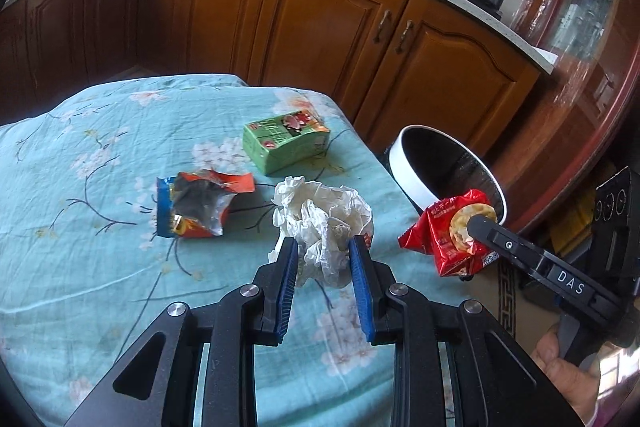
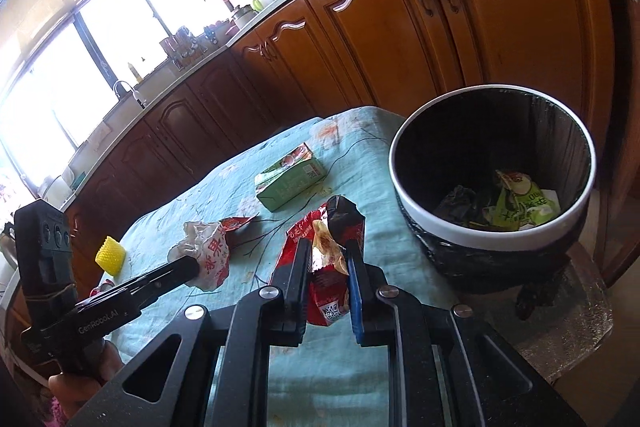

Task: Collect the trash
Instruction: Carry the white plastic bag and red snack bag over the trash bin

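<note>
Left wrist view: the left gripper (image 1: pixel 324 251) pinches a crumpled white wrapper (image 1: pixel 320 223) between its blue pads, held above the teal floral tablecloth (image 1: pixel 80 227). On the cloth lie a torn orange and blue snack bag (image 1: pixel 196 205) and, farther back, a green carton (image 1: pixel 286 141). To the right, the right gripper (image 1: pixel 478 223) grips a red cracker packet (image 1: pixel 448 231) just in front of the white-rimmed trash bin (image 1: pixel 408 179), which stands off the table's edge.

From the right wrist view, the right gripper (image 2: pixel 328 259) is clamped on that red cracker packet (image 2: pixel 324 267), its torn top sticking up between the fingers. The trash bin (image 2: pixel 480 239) sits close to the right, already holding a green wrapper and dark scraps. A yellow knobbly object (image 2: pixel 110 255) rests near the table's left side. Brown kitchen cabinets (image 2: pixel 400 39) run behind.
</note>
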The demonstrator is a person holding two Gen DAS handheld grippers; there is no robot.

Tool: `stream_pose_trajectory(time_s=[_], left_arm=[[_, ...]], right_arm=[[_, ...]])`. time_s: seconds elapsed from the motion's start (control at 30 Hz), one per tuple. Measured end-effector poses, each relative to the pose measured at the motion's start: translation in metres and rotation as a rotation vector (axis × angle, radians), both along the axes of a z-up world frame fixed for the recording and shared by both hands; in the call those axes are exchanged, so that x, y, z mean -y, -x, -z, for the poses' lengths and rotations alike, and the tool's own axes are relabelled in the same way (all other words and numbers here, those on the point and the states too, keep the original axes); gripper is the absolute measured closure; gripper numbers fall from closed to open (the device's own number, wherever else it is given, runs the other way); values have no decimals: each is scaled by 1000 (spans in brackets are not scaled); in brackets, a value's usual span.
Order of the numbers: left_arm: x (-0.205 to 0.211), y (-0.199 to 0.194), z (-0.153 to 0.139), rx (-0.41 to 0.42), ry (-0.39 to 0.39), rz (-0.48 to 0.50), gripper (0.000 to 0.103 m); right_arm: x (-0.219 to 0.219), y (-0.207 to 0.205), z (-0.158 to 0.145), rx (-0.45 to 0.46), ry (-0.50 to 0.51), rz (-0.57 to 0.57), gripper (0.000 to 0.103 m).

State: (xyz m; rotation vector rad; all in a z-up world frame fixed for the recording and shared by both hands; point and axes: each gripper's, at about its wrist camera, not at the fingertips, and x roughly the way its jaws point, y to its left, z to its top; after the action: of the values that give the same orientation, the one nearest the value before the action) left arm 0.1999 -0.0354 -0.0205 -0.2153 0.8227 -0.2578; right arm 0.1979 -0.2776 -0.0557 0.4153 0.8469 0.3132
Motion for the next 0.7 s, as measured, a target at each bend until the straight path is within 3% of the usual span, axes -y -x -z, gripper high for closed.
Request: stream_pose_trajectory(time_s=[0.7], left_arm=[[87,-53,5,-12,-29,152,76]], right_arm=[[78,-8,-6,39,58,145,86]])
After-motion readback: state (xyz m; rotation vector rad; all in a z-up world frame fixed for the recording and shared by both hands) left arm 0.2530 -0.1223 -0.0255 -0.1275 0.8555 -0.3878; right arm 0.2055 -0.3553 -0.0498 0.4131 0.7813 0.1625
